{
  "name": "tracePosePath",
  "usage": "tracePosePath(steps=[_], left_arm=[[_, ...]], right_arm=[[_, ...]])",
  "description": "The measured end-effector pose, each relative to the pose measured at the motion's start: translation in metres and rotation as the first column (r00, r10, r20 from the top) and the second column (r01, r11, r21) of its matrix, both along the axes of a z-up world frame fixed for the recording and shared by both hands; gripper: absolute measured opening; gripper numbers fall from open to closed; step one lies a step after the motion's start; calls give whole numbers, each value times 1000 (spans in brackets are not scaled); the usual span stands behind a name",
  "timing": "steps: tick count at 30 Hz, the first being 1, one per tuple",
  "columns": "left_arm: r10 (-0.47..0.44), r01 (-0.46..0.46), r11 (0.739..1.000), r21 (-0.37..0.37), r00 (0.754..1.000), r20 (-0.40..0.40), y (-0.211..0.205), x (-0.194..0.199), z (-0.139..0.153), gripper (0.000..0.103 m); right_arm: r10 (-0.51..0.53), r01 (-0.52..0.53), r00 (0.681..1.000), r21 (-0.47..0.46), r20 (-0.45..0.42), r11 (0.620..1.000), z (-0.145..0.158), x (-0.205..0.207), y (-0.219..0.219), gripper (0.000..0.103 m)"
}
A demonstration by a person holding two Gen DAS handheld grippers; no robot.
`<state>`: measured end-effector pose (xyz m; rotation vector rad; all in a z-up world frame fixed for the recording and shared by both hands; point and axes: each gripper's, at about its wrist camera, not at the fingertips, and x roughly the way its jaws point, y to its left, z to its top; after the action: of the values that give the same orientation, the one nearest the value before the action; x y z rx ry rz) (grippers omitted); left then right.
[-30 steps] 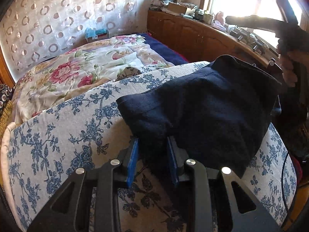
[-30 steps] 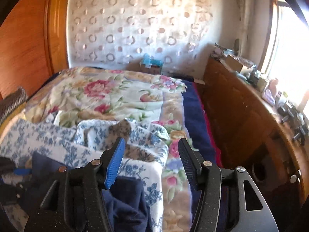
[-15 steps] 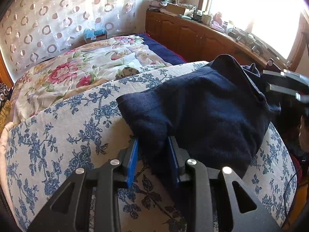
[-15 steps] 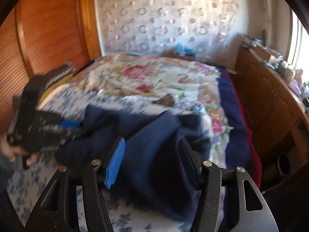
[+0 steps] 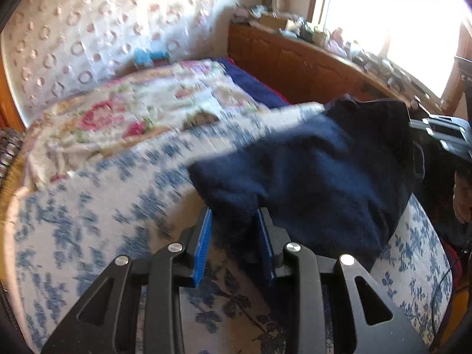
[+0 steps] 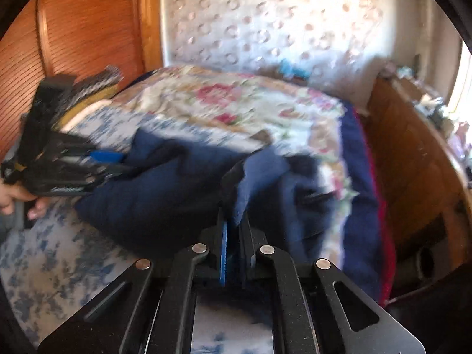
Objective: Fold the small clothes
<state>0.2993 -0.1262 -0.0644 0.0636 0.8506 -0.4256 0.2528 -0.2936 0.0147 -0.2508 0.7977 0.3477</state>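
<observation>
The right claw (image 6: 233,236), having swung down onto the bed (image 5: 88,206), has just been closing and now pinches the navy garment (image 5: 309,177), whose near corner the left claw (image 5: 233,236) also grips, readying a fold.

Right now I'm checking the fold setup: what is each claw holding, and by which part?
Both hold the navy garment: the left claw grips a bunched near corner, the right claw has just closed on an edge.
</observation>
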Motion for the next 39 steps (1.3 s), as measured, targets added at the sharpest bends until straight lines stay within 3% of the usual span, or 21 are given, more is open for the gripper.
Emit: tracePosePath(steps=[2, 4, 9, 11, 12, 13, 18, 21, 29, 34, 36, 37, 38, 39], left_arm=[[26, -26, 999, -21, 999, 26, 8, 2, 7, 30], [35, -35, 999, -36, 999, -7, 15, 11, 5, 30], [32, -37, 998, -53, 996, -85, 16, 29, -11, 30], [30, -37, 997, -70, 995, -97, 15, 32, -11, 30], [27, -35, 996, -79, 995, -100, 14, 33, -11, 30], [23, -32, 995, -91, 995, -98, 14, 34, -10, 30], [2, -15, 993, -119, 994, -109, 10, 35, -9, 40], [-12, -7, 993, -114, 987, -161, 5, 39, -20, 44], [-6, -10, 995, -100, 988, -155, -3, 40, -20, 47], [-30, 3, 987, -158, 985, -168, 0, 44, -20, 46], [-41, 8, 983, -183, 984, -173, 1, 45, -19, 27], [-46, 13, 982, -190, 985, -169, 2, 44, -18, 21], [-51, 19, 980, -196, 985, -162, 2, 44, -16, 8], [-57, 26, 979, -202, 987, -151, 3, 42, -13, 7]], right_arm=[[-80, 80, 996, -5, 39, 997, 9, 11, -18, 3], [-166, 166, 984, -2, 68, 986, 17, 27, -41, 3], [-242, 242, 969, 1, 47, 970, 10, 46, -62, 5], [-267, 267, 963, 6, 30, 964, 4, 45, -65, 24], [-277, 277, 960, 11, 29, 961, 3, 44, -67, 50], [-281, 280, 959, 30, 27, 959, 3, 42, -71, 63], [-244, 247, 969, 119, -42, 962, -4, 36, -74, 67], [-220, 233, 970, 141, -101, 962, -18, 37, -72, 68], [-183, 230, 962, 236, -204, 944, -39, 41, -80, 68], [-138, 202, 963, 281, -233, 938, -47, 41, -81, 69], [-131, 196, 964, 285, -232, 938, -46, 42, -79, 65], [-119, 187, 965, 295, -236, 937, -47, 42, -79, 54], [-98, 173, 965, 314, -242, 934, -47, 41, -78, 46], [-66, 150, 966, 336, -251, 930, -48, 40, -76, 34]])
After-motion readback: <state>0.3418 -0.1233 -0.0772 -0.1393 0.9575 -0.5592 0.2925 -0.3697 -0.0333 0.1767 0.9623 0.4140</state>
